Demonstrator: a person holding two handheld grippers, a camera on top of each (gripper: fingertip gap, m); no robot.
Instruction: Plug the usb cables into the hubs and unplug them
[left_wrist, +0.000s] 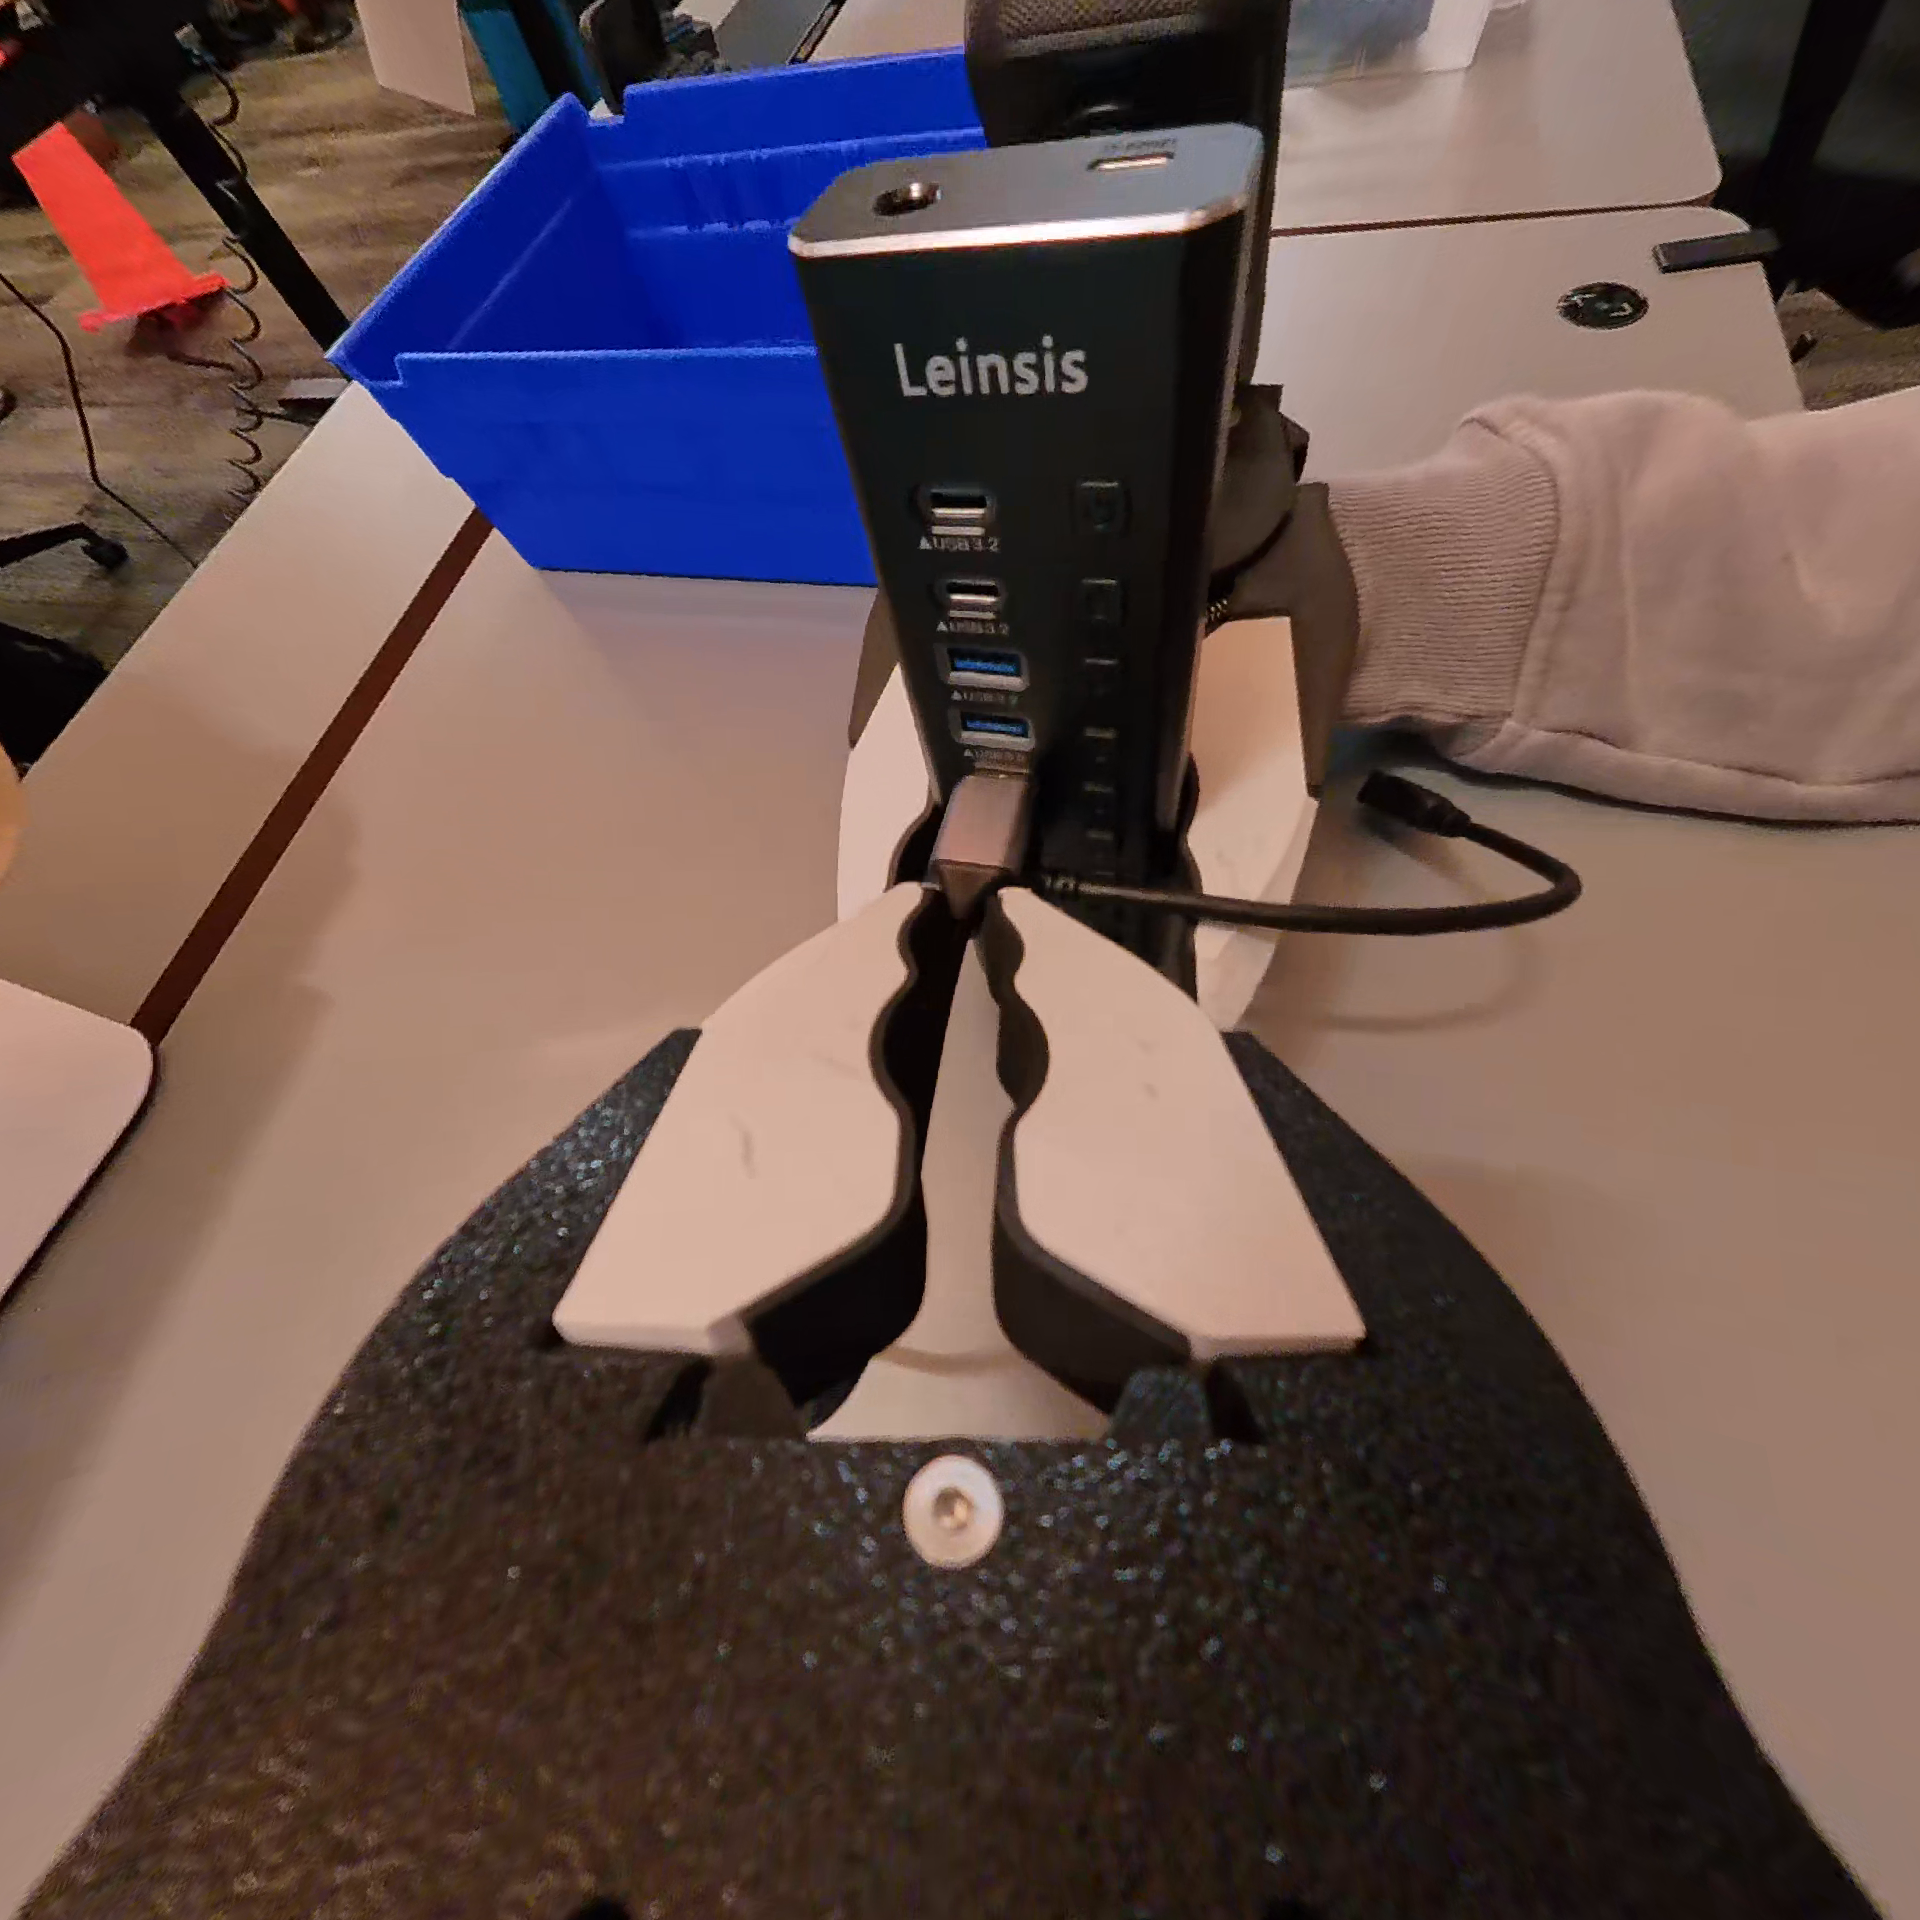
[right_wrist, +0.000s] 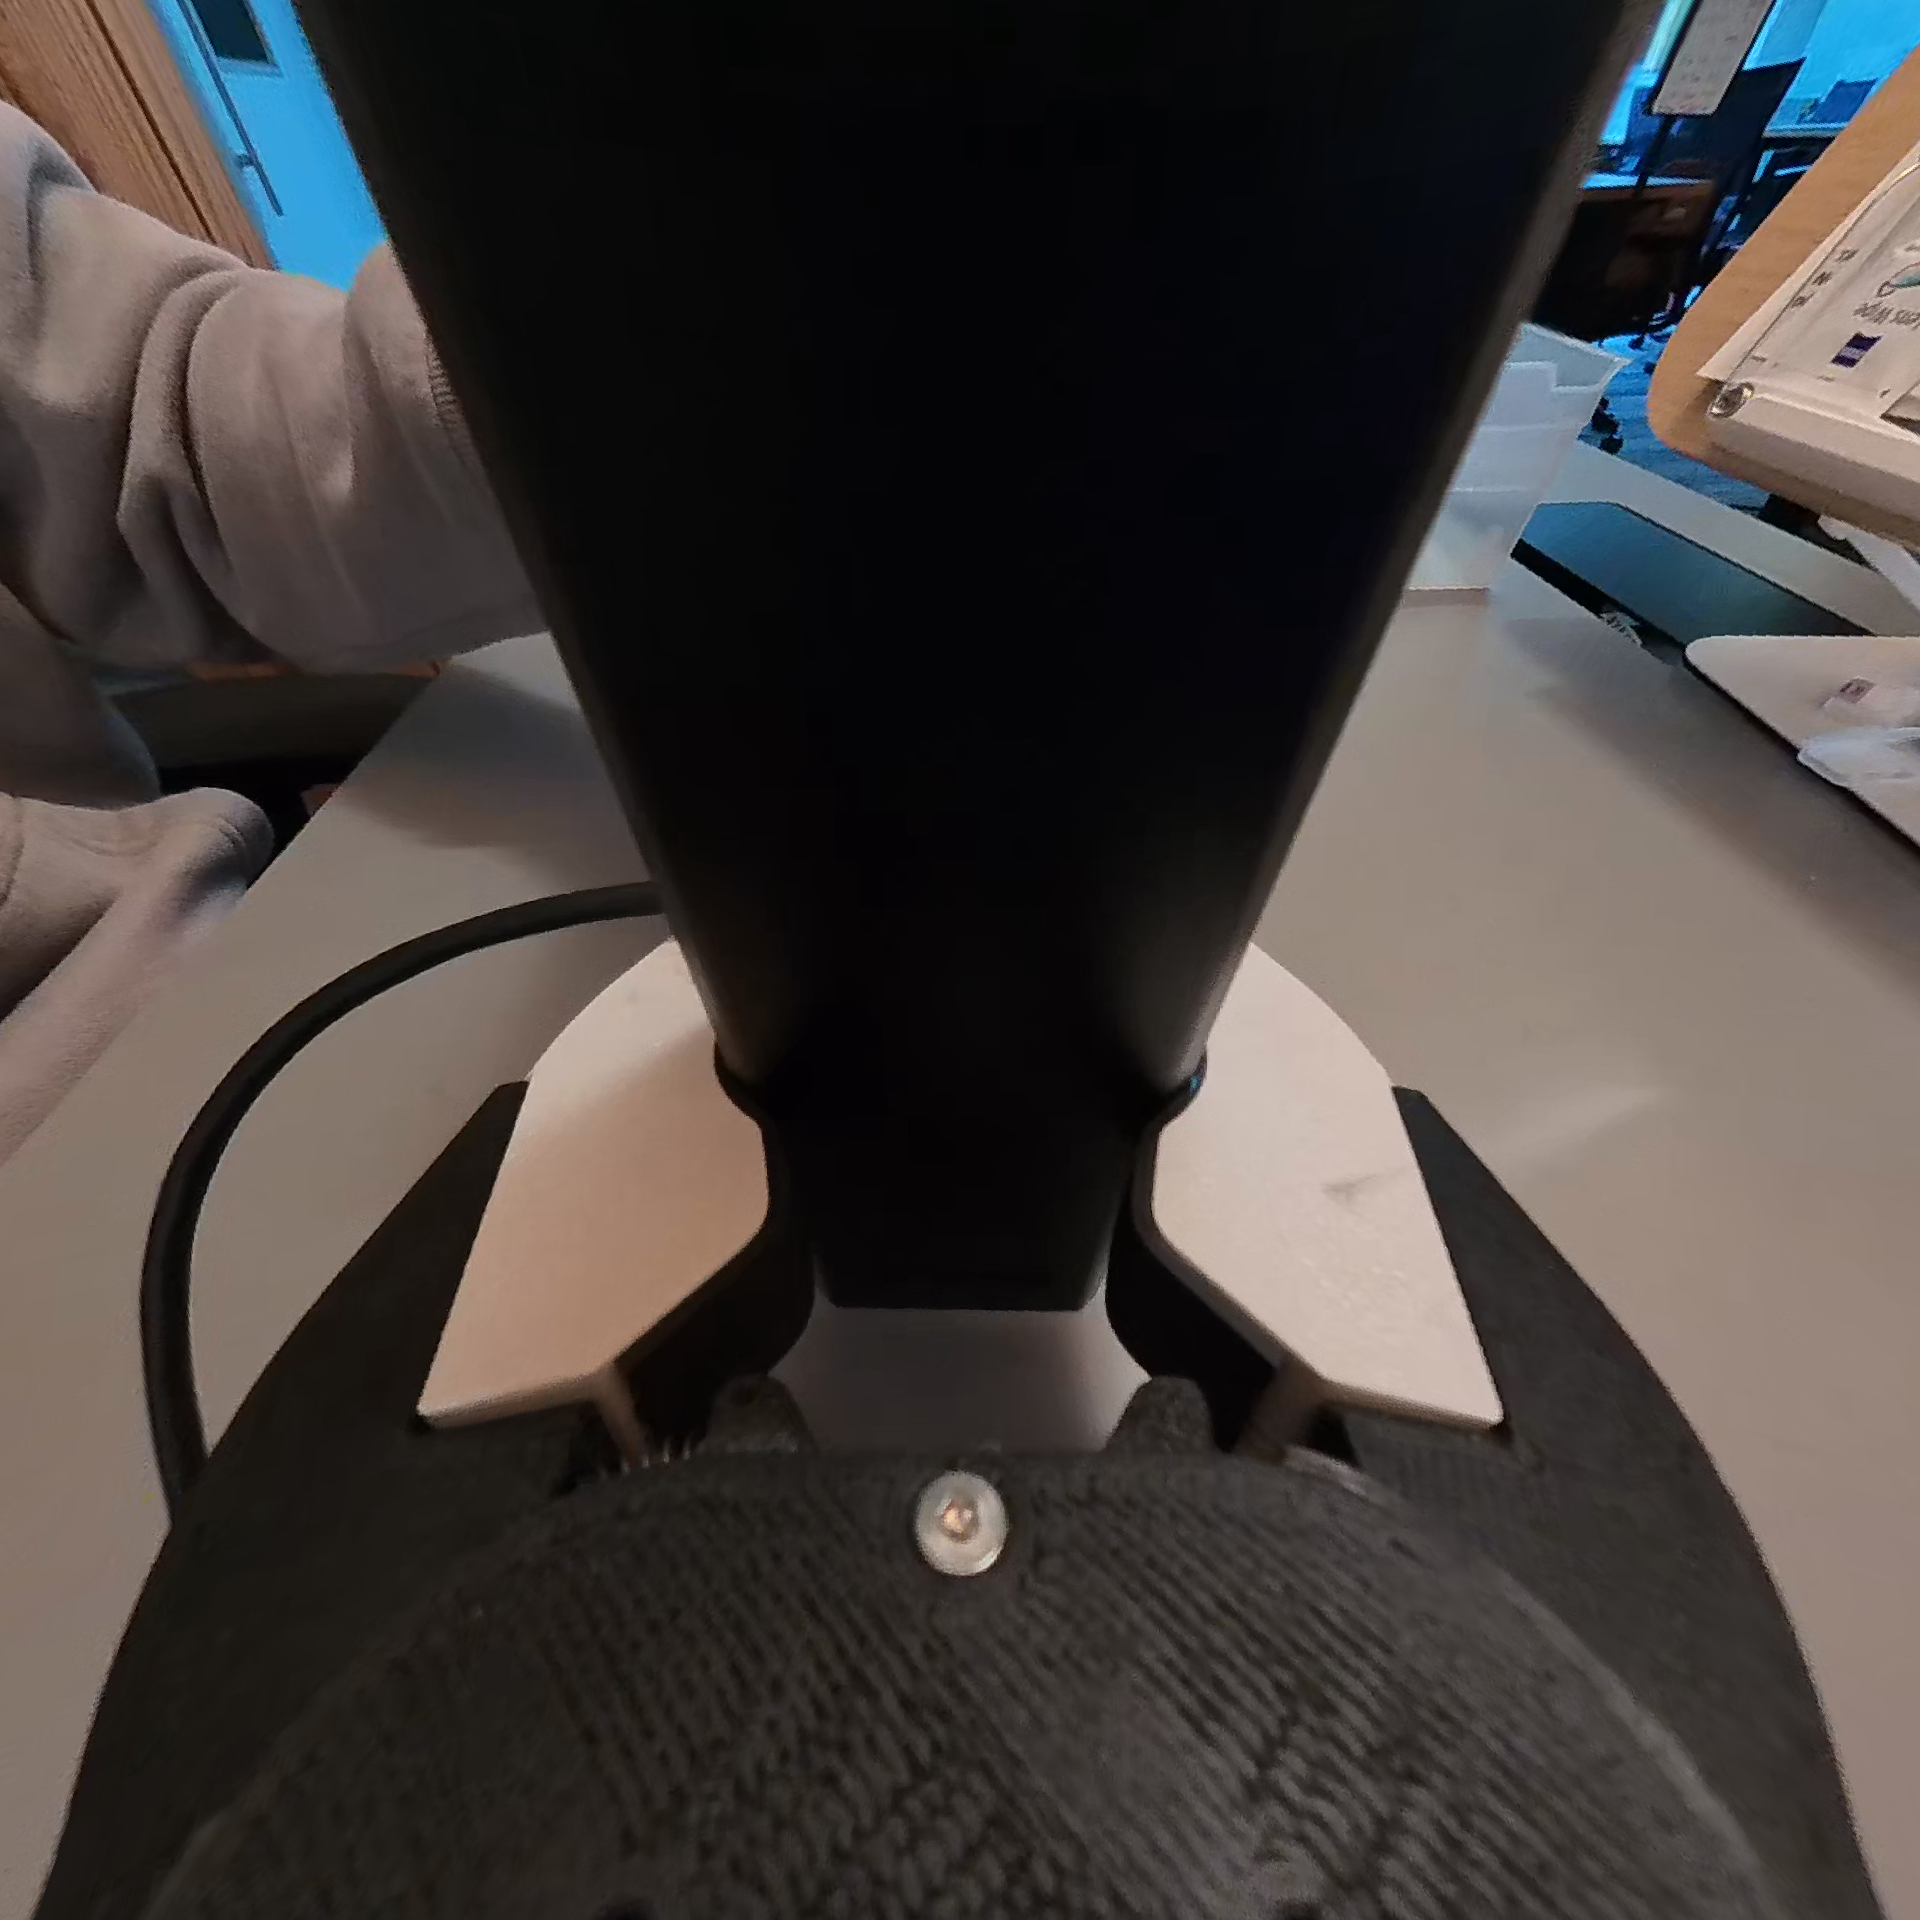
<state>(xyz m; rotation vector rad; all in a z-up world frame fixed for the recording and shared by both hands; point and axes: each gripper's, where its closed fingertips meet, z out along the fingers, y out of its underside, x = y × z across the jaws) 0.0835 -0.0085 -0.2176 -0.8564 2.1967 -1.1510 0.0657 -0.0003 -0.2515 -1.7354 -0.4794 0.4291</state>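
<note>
Left wrist view: the left gripper (left_wrist: 971, 902) is pinching the USB plug (left_wrist: 982, 831), whose tip is sitting at a lower port of the upright black hub (left_wrist: 1023, 499) on the table (left_wrist: 520, 935). Seating depth is unclear; the step is insertion or withdrawal, requiring straight axial travel.

Right wrist view: the right gripper (right_wrist: 956, 1081) is clamping the hub's base, bracing it.
</note>
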